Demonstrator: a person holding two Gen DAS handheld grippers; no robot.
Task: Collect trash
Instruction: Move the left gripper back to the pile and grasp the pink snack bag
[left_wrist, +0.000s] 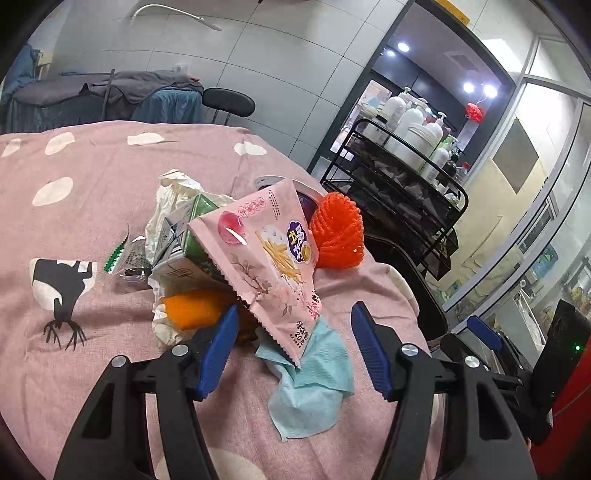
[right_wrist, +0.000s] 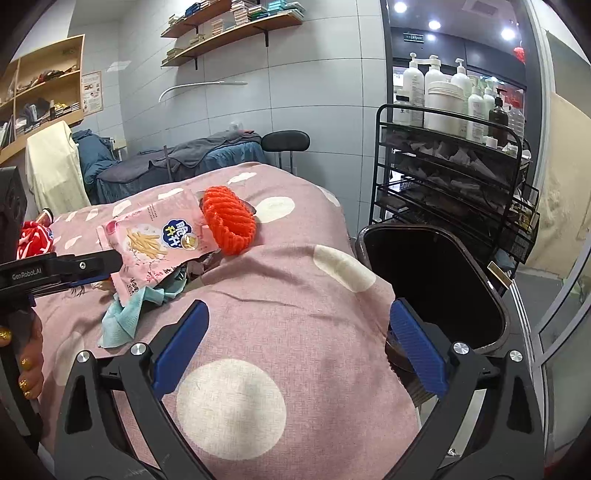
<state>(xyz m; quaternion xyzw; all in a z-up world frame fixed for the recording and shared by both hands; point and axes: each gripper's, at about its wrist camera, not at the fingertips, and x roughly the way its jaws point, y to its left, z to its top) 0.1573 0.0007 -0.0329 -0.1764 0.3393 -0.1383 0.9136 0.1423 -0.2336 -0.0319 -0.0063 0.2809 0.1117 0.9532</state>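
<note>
A trash pile lies on the pink bed cover (left_wrist: 74, 221): a pink snack bag (left_wrist: 269, 258), a green carton (left_wrist: 192, 236), an orange peel (left_wrist: 195, 310), an orange foam net (left_wrist: 338, 236), a light blue tissue (left_wrist: 314, 384), white crumpled paper (left_wrist: 173, 192) and a small foil wrapper (left_wrist: 125, 258). My left gripper (left_wrist: 295, 350) is open, its jaws on either side of the snack bag's lower corner and the tissue. My right gripper (right_wrist: 295, 347) is open and empty above the bed cover (right_wrist: 280, 288), beside the open black bin (right_wrist: 432, 280). The snack bag (right_wrist: 155, 240), net (right_wrist: 229, 221) and tissue (right_wrist: 122, 317) show at left.
A black wire cart (right_wrist: 454, 177) with white bottles (right_wrist: 443, 99) stands behind the bin. Another bed (right_wrist: 177, 162) and a black stool (right_wrist: 286, 142) are at the back. Wall shelves (right_wrist: 229, 22) hang above. A glass partition (left_wrist: 546, 184) runs on the right.
</note>
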